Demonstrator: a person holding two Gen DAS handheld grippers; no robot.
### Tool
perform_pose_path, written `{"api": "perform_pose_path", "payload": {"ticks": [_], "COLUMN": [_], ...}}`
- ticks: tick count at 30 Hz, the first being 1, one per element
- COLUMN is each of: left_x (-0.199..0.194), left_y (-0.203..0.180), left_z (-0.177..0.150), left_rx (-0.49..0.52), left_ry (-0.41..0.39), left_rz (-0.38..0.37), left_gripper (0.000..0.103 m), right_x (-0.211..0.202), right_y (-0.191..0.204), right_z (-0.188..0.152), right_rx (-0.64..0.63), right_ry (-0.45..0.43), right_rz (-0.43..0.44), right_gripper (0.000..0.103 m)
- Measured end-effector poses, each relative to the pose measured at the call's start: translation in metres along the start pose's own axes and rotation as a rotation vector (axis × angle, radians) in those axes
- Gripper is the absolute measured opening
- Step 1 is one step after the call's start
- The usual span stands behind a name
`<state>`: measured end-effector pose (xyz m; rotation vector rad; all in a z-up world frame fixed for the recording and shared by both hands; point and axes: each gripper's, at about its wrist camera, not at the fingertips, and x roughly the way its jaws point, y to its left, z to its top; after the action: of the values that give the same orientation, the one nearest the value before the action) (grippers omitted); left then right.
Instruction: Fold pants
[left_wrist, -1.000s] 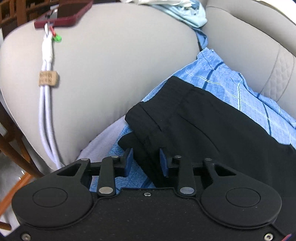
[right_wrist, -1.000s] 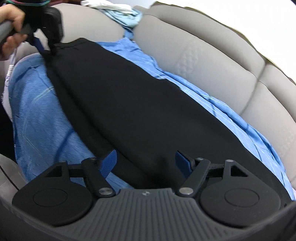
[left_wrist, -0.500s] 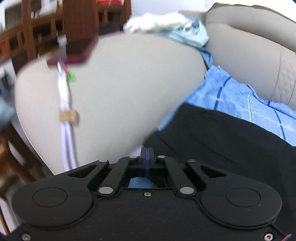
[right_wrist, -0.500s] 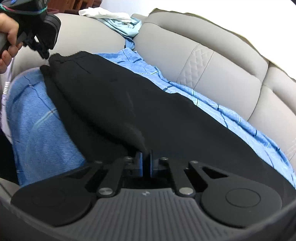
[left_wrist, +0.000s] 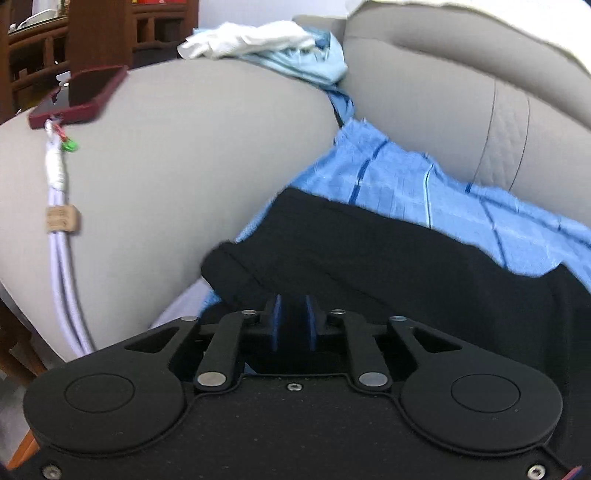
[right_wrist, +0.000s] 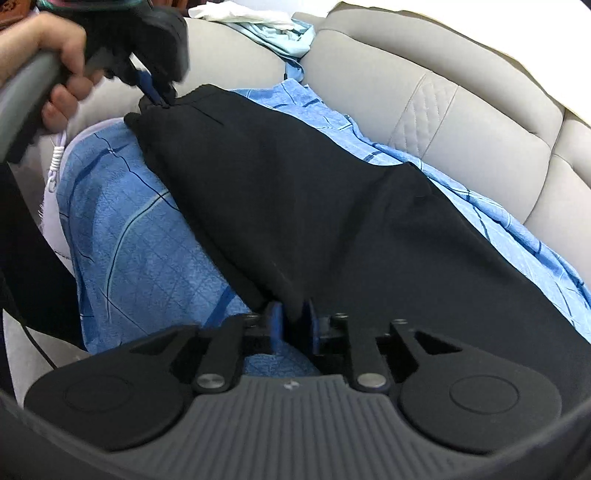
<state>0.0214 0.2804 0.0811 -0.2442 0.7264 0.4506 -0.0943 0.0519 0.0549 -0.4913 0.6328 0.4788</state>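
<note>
Black pants (right_wrist: 295, 206) lie lengthwise on a blue checked sheet (right_wrist: 140, 251) over a grey sofa. My left gripper (left_wrist: 293, 314) is shut on the waistband end of the pants (left_wrist: 369, 251) beside the sofa armrest; it also shows in the right wrist view (right_wrist: 155, 94), held by a hand. My right gripper (right_wrist: 293, 317) is shut on the near edge of the pants, which rises to it in a fold.
A dark red phone (left_wrist: 79, 98) with a white cable (left_wrist: 61, 258) lies on the grey armrest (left_wrist: 184, 155). White and light blue clothes (left_wrist: 266, 40) are piled on the armrest's far end. The sofa backrest (right_wrist: 443, 110) runs along the right. Wooden furniture (left_wrist: 37, 55) stands beyond the armrest.
Both grippers were open around the pants' edges one second ago and have shut on the fabric. The pants' near edge is now lifted into a fold.
</note>
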Motion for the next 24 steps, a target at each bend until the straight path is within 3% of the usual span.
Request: {"api": "perform_pose_path", "payload": {"ticks": [3, 5, 9, 12, 16, 20, 24], "left_x": [0.024, 0.025, 0.028, 0.028, 0.019, -0.014, -0.034], "left_y": [0.001, -0.001, -0.004, -0.008, -0.021, -0.053, -0.107], "left_z": [-0.007, -0.009, -0.008, -0.007, -0.002, -0.002, -0.006], "left_rx": [-0.019, 0.007, 0.019, 0.021, 0.038, 0.098, 0.178], "left_ry": [0.06, 0.031, 0.041, 0.044, 0.022, -0.096, -0.11], "left_rz": [0.065, 0.112, 0.132, 0.16, 0.246, 0.11, -0.156], "left_gripper": [0.017, 0.017, 0.017, 0.017, 0.016, 0.016, 0.017], "right_x": [-0.002, -0.005, -0.013, -0.014, -0.007, -0.008, -0.014], "right_y": [-0.009, -0.015, -0.037, -0.063, -0.104, -0.159, -0.224], "right_z": [-0.002, -0.003, -0.003, 0.002, 0.006, -0.008, -0.048], "right_rx": [0.034, 0.056, 0.14, 0.219, 0.279, 0.358, 0.488], "right_ry": [-0.001, 0.001, -0.015, -0.049, -0.07, -0.061, 0.024], "right_rz": [0.039, 0.074, 0.143, 0.113, -0.013, -0.197, -0.383], "right_gripper": [0.048, 0.055, 0.069, 0.073, 0.075, 0.08, 0.08]}}
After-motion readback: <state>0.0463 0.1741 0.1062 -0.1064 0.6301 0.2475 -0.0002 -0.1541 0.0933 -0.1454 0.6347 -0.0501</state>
